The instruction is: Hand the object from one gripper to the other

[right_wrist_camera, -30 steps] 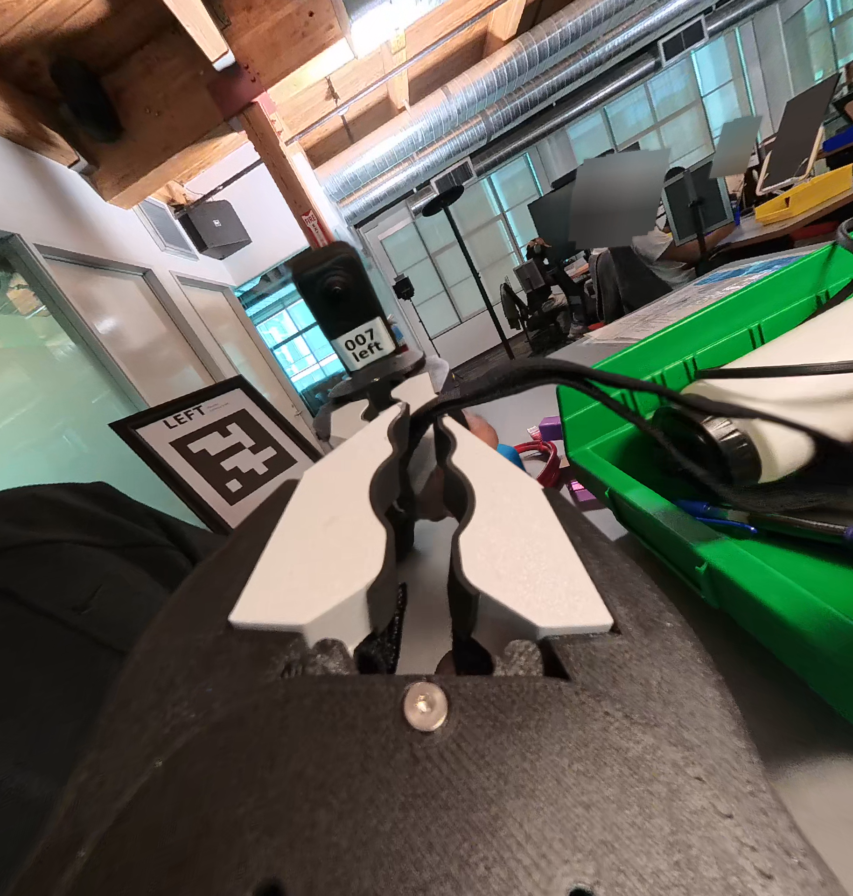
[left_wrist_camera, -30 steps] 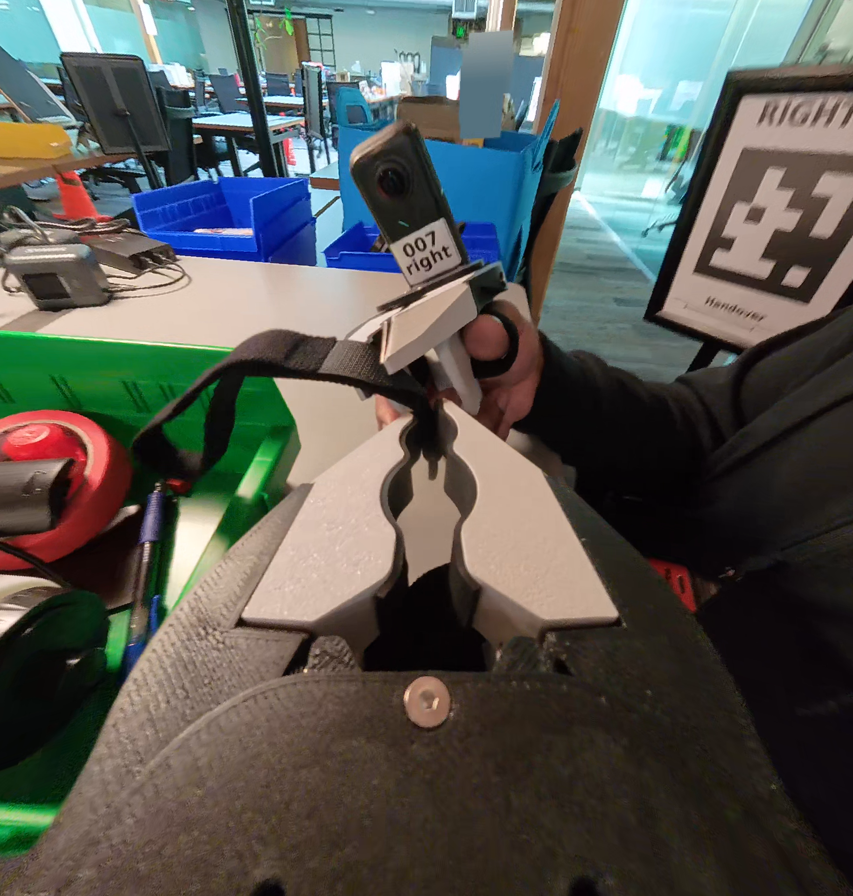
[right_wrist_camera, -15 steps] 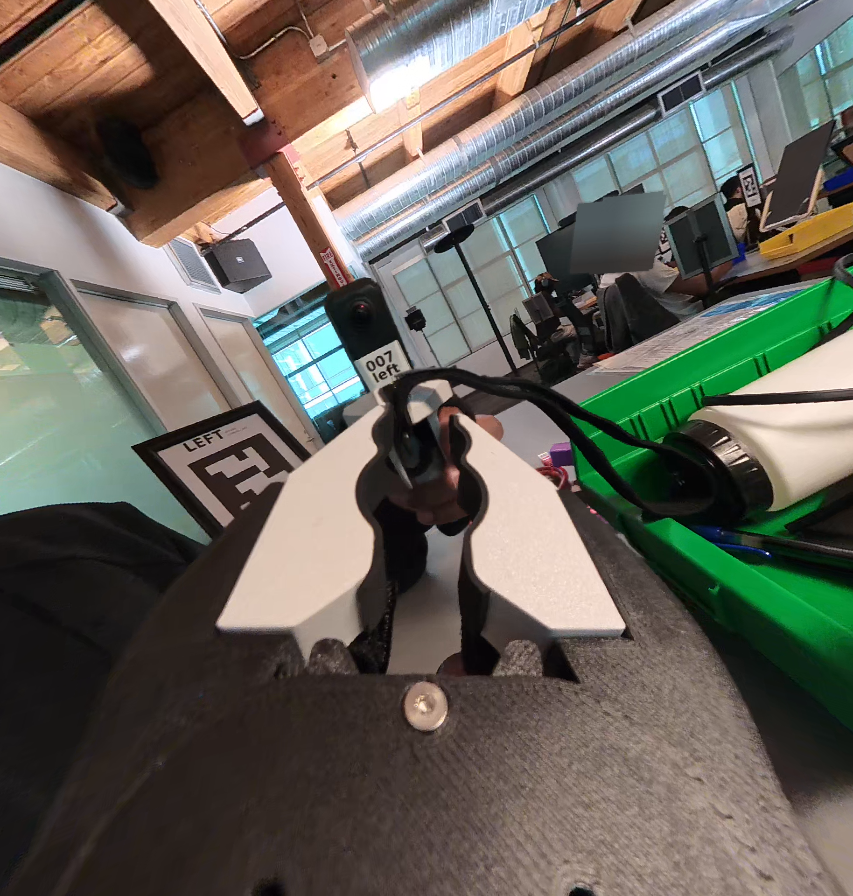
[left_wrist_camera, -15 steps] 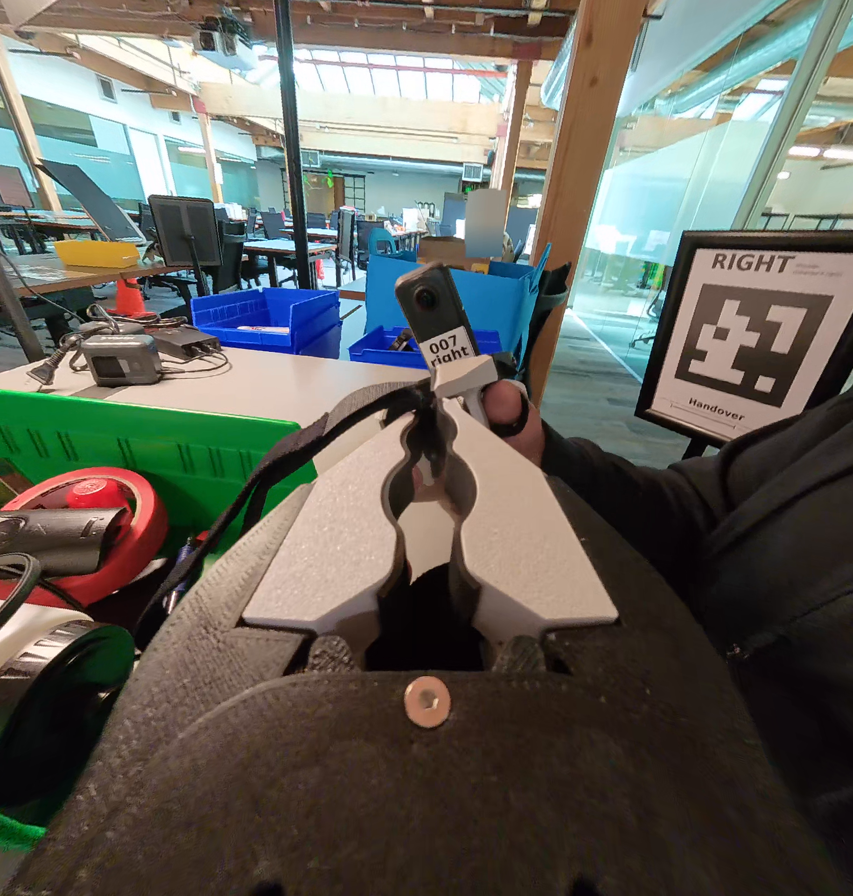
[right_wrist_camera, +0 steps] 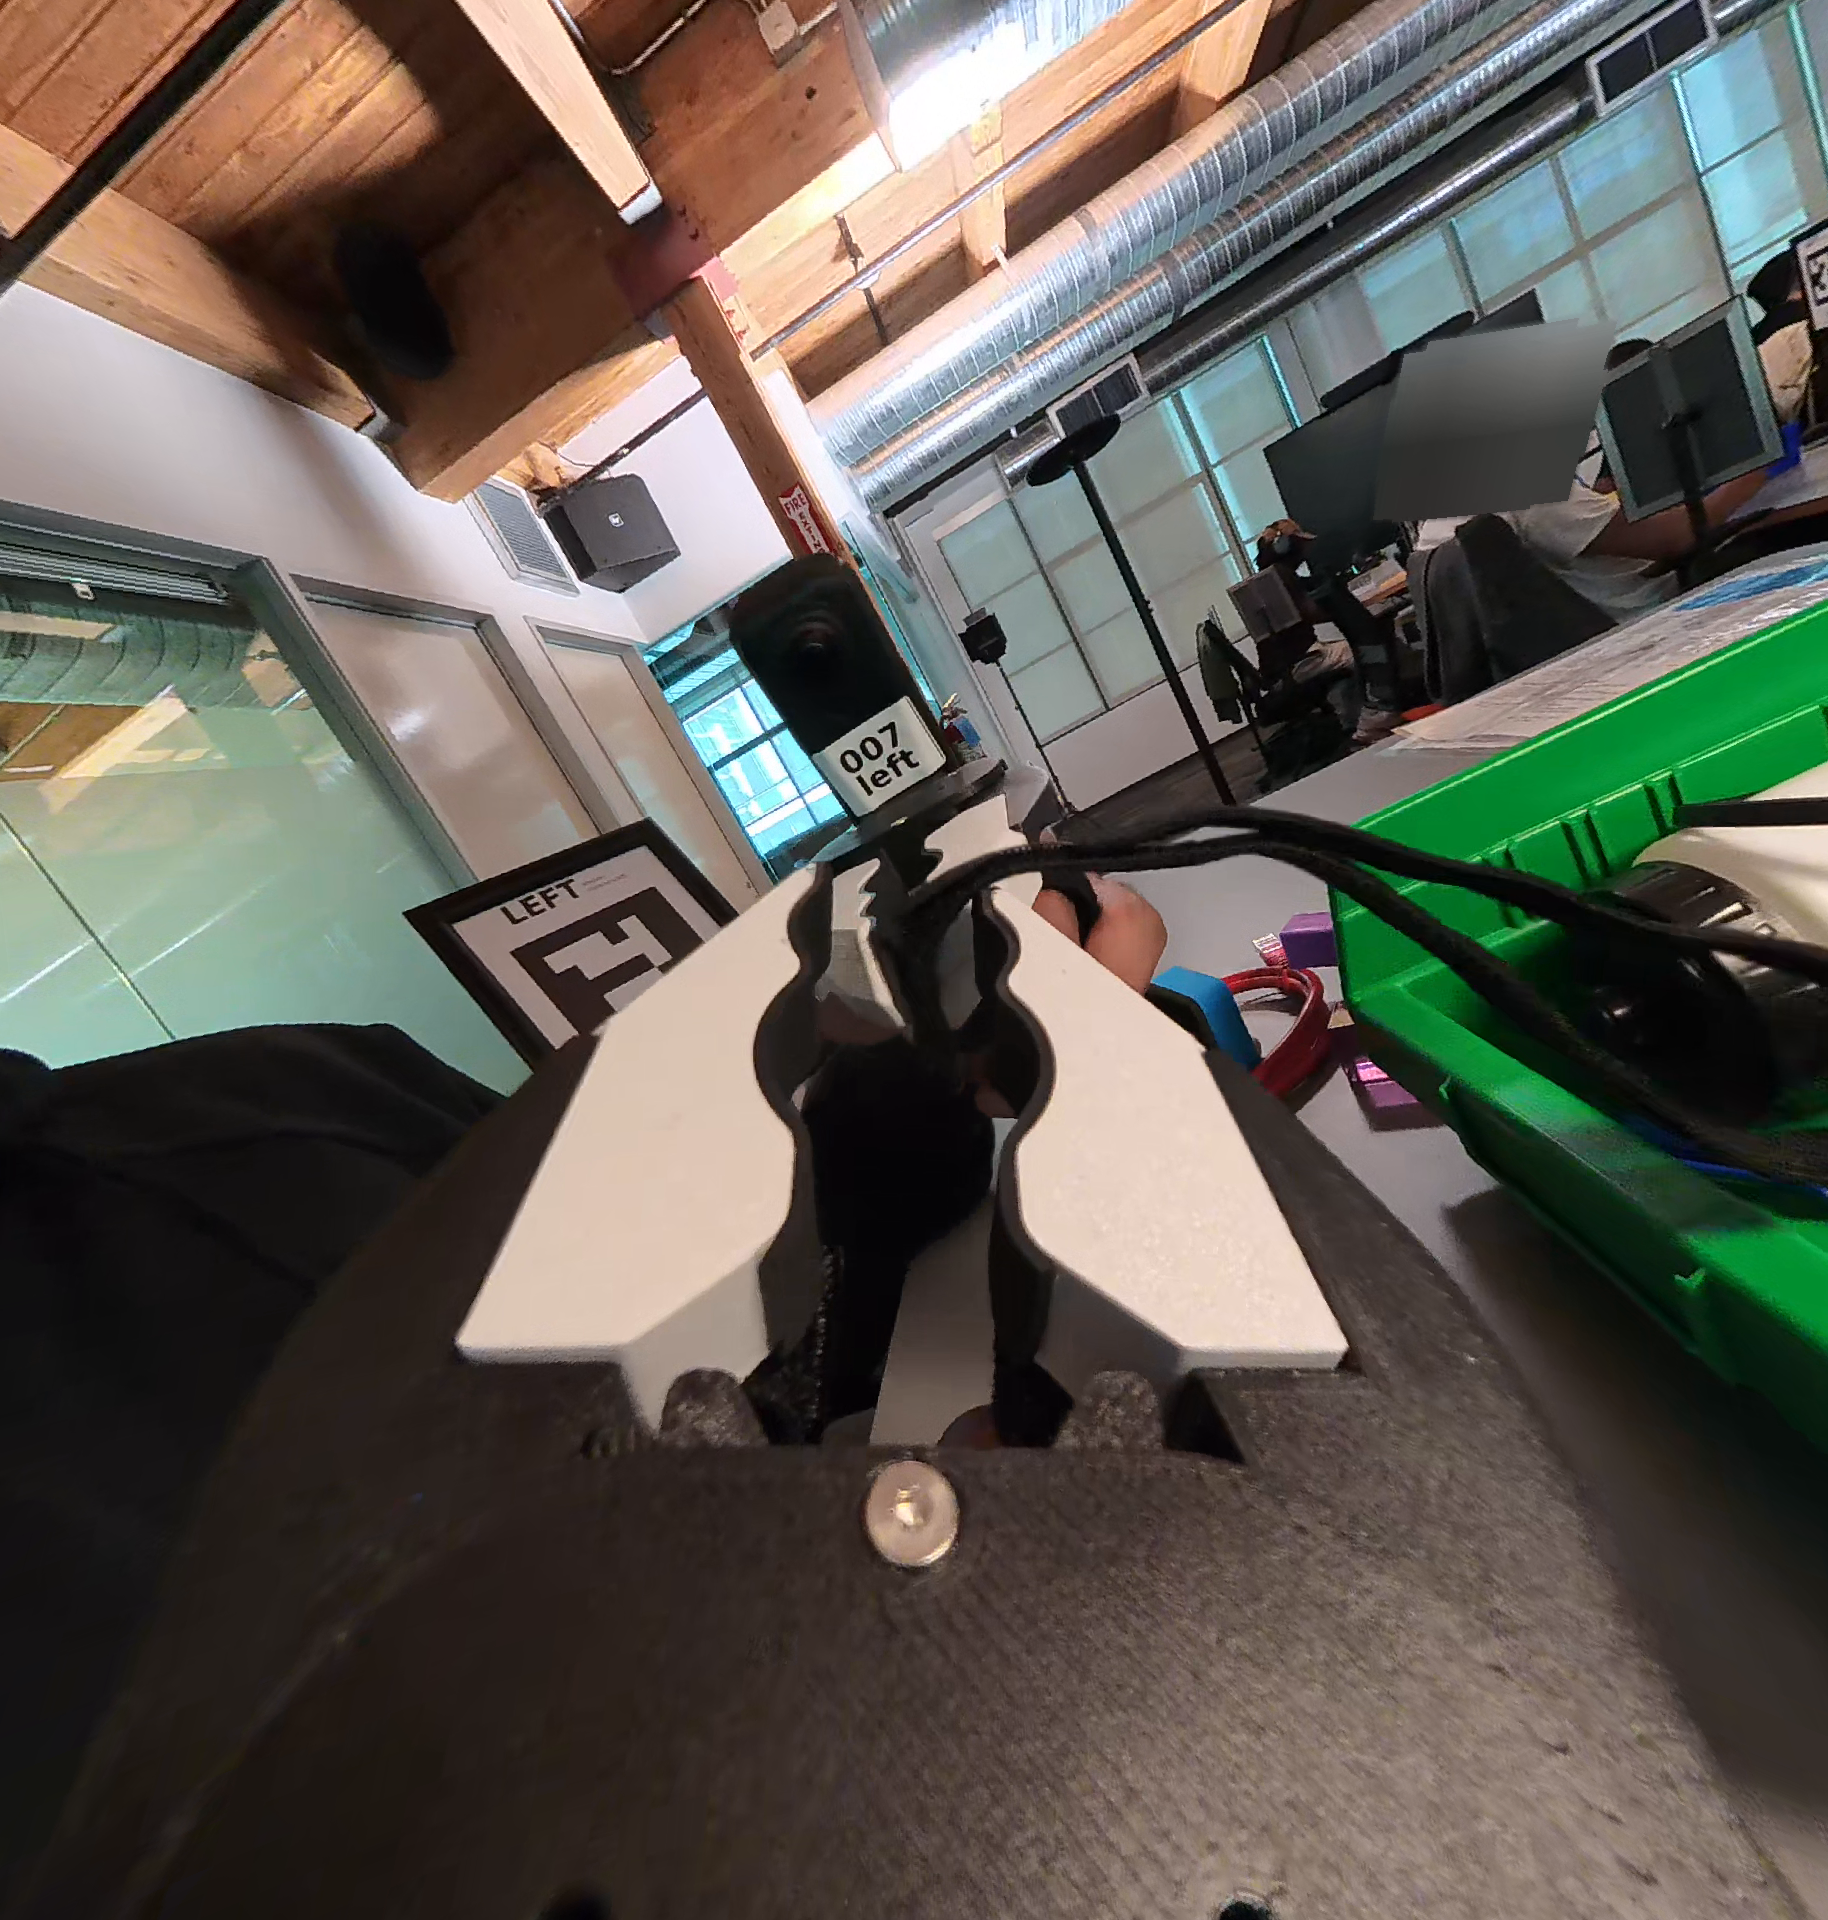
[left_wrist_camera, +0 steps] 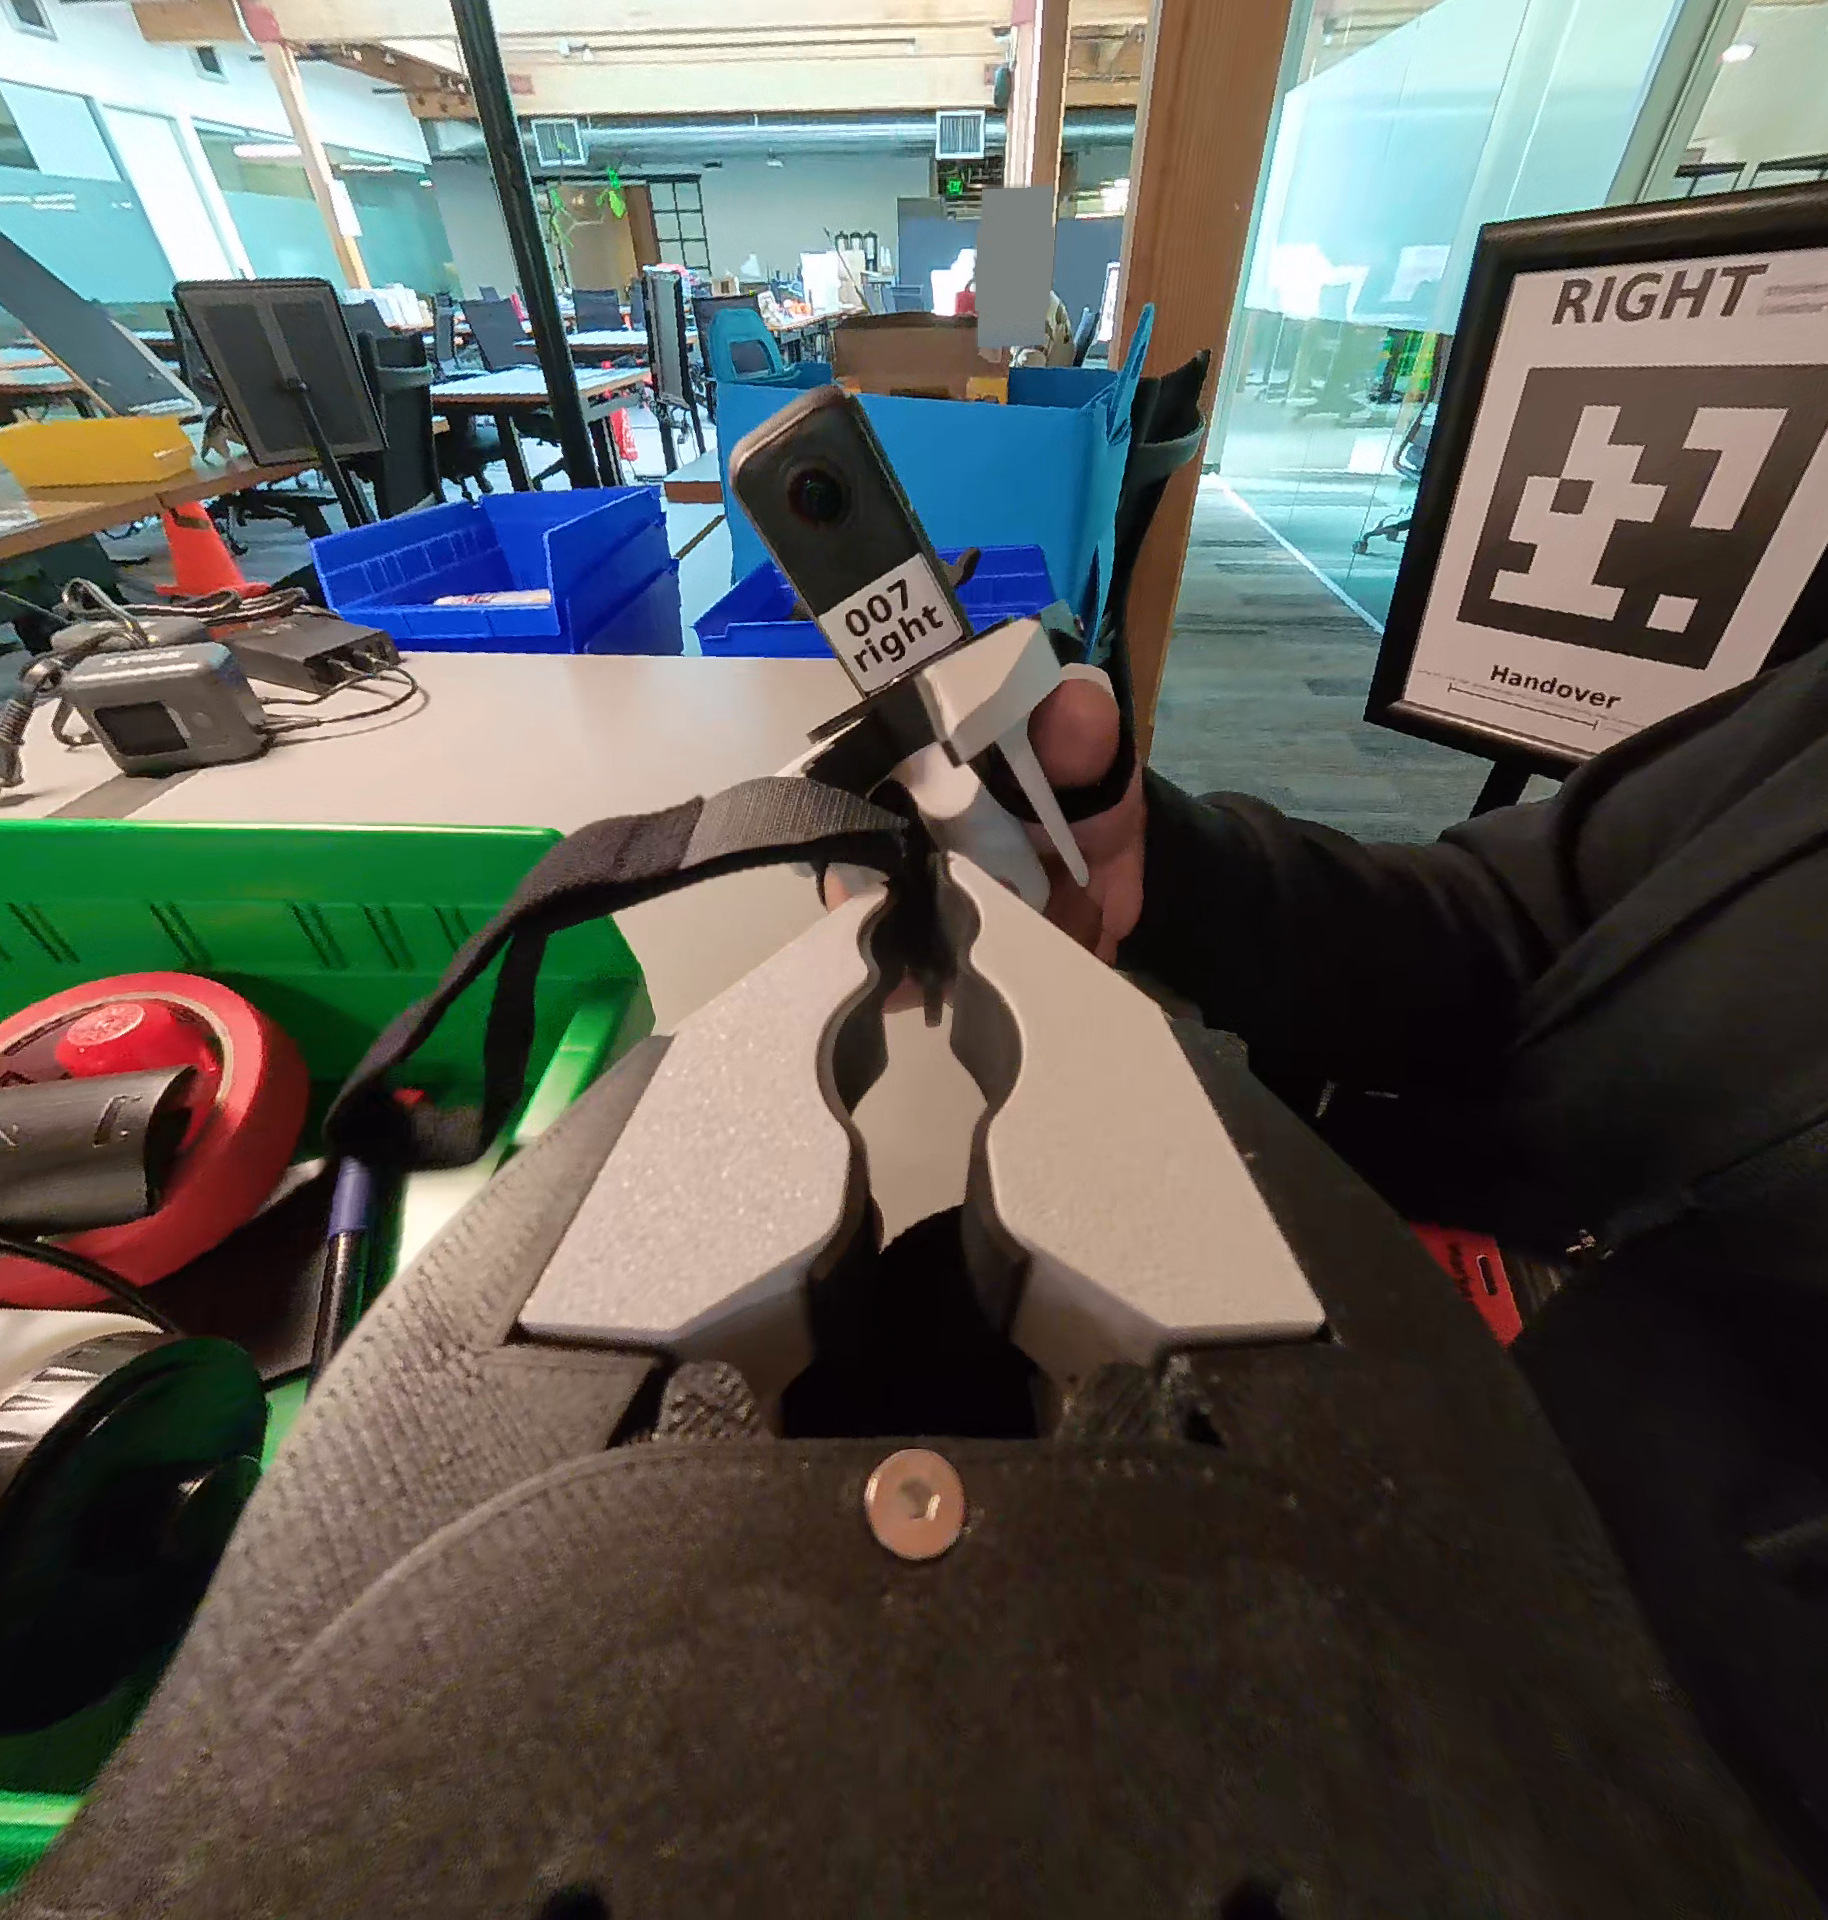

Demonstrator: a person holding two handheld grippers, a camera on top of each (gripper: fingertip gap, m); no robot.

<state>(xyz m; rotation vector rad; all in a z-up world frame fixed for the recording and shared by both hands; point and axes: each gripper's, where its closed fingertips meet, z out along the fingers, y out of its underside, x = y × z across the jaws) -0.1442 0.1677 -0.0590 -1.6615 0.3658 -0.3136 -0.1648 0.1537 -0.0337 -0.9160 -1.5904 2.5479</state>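
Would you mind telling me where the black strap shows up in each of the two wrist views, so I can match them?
Left wrist view: the black strap runs from the left gripper at centre, down-left into the green bin.
Right wrist view: it runs from the right gripper at centre, rightward to the bin.
Shared landmark: the green bin.

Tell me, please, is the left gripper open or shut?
Shut: the left gripper fingertips pinch the black strap, with no gap beside it.
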